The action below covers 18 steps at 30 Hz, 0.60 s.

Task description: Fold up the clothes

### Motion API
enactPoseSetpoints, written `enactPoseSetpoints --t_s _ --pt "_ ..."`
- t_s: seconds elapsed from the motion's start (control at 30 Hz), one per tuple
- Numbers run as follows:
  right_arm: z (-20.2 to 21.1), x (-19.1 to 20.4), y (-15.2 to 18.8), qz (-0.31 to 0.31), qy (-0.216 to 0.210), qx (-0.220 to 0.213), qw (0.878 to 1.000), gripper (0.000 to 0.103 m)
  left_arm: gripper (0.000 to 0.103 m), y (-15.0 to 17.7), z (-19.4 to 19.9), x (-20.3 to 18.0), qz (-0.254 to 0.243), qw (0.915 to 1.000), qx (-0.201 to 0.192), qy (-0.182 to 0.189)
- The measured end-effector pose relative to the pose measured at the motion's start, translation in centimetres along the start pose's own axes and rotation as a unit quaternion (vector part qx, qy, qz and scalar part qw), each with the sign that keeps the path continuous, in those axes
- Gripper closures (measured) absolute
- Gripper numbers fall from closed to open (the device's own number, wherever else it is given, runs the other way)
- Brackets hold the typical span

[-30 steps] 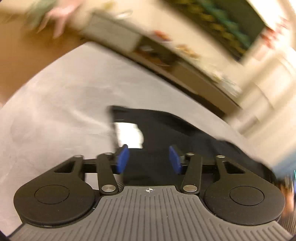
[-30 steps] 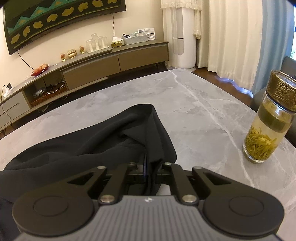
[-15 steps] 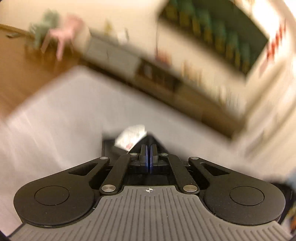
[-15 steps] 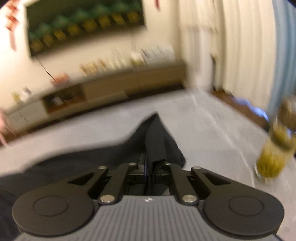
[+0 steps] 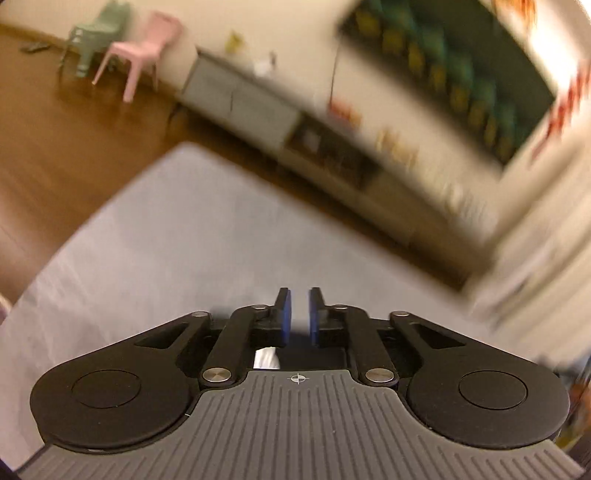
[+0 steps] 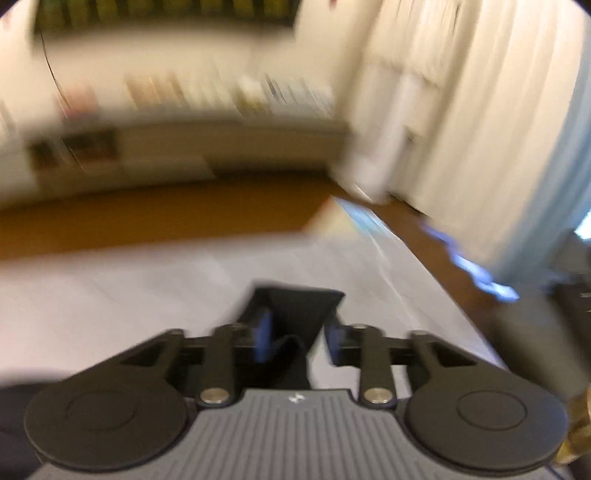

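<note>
Grey marble-look table [image 5: 192,229] across the lower field of both views; brown wooden floor [image 5: 55,147] beyond its edges; pink plastic chair [image 5: 142,48] and pale green chair [image 5: 96,35] side by side on that floor, near the cream wall; long low sideboard [image 5: 258,110] along the wall, small items on top too blurred to identify; dark wall hanging [image 5: 461,74] with green and yellow shapes above it; cream curtains [image 6: 498,110] at right of the right wrist view; gold-coloured object [image 6: 578,432] at lower right edge, possibly a jar lid.
</note>
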State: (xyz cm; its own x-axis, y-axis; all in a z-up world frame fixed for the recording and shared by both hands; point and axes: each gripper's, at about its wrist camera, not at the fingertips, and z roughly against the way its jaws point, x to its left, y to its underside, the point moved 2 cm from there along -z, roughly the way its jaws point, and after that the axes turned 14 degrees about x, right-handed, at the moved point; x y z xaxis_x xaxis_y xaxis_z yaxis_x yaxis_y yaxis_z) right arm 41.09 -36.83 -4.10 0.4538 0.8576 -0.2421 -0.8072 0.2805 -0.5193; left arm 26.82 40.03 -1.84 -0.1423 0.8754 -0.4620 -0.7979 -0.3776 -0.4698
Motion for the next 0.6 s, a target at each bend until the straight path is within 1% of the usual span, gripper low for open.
enactPoseSetpoints --t_s 0.03,0.07,0.1,0.13,0.17,0.2,0.27,0.33,0.37,0.4,0.43,0.47,0.5,0.57,0.6 --pt "-0.3 0.1 0.9 -0.01 -0.006 0.001 1.0 0.071 0.07 0.3 -1.0 0.0 -0.007 0.9997 0.022 -0.012" --pt "0.1 0.0 2.2 -0.015 -0.035 -0.002 0.999 0.064 0.056 0.7 -1.4 0.6 -0.009 0.999 0.039 -0.022" --pt "0.5 -0.2 3.5 -0.02 -0.063 -0.005 0.998 0.048 0.056 1.0 -1.9 0.8 -0.004 0.9983 0.04 -0.042" --pt "1.0 -0.3 4.8 -0.025 -0.092 -0.007 0.995 0.043 0.055 1.4 -2.5 1.1 0.002 0.9972 0.042 -0.062" --pt "1.4 -0.4 6.2 -0.027 -0.118 -0.009 0.993 0.043 0.053 1.6 -2.7 1.8 0.015 0.9967 0.041 -0.068" --pt "2.0 -0.2 7.5 -0.015 -0.131 -0.01 0.991 0.042 0.048 1.6 -3.1 2.6 0.036 0.9967 0.04 -0.061" --pt "2.9 -0.3 10.1 0.011 -0.144 -0.01 0.99 0.038 0.045 2.6 -4.5 3.1 0.062 0.9958 0.05 -0.045" --pt "3.4 -1.2 12.1 0.012 -0.155 -0.014 0.988 0.034 0.041 3.1 -6.4 2.5 0.059 0.9956 0.069 -0.025" --pt "3.4 -1.6 12.7 0.003 -0.158 -0.018 0.987 0.031 0.035 3.0 -7.3 2.1 0.053 0.9954 0.078 -0.016" --pt "3.2 -2.4 13.1 -0.009 -0.154 -0.02 0.988 0.029 0.035 3.1 -7.3 1.5 0.045 0.9962 0.072 -0.016" --pt "2.9 -3.2 13.2 -0.022 -0.146 -0.02 0.989 0.029 0.039 3.2 -7.3 0.9 0.036 0.997 0.067 -0.015" --pt "2.7 -3.7 13.2 -0.035 -0.139 -0.017 0.99 0.029 0.063 3.3 -7.3 0.3 0.028 0.9976 0.062 -0.014" --pt "2.1 -4.5 13.1 -0.048 -0.136 -0.014 0.989 0.029 0.072 3.4 -7.3 -0.3 0.019 0.9981 0.056 -0.013" --pt "1.4 -5.7 13.1 -0.068 -0.134 -0.012 0.989 0.029 0.076 3.3 -5.8 -1.4 0.012 0.9996 0.024 0.006" --pt "1.2 -6.0 13.0 -0.074 -0.135 -0.015 0.988 0.029 0.077 2.9 -3.5 -1.6 0.014 0.9994 -0.014 0.028"
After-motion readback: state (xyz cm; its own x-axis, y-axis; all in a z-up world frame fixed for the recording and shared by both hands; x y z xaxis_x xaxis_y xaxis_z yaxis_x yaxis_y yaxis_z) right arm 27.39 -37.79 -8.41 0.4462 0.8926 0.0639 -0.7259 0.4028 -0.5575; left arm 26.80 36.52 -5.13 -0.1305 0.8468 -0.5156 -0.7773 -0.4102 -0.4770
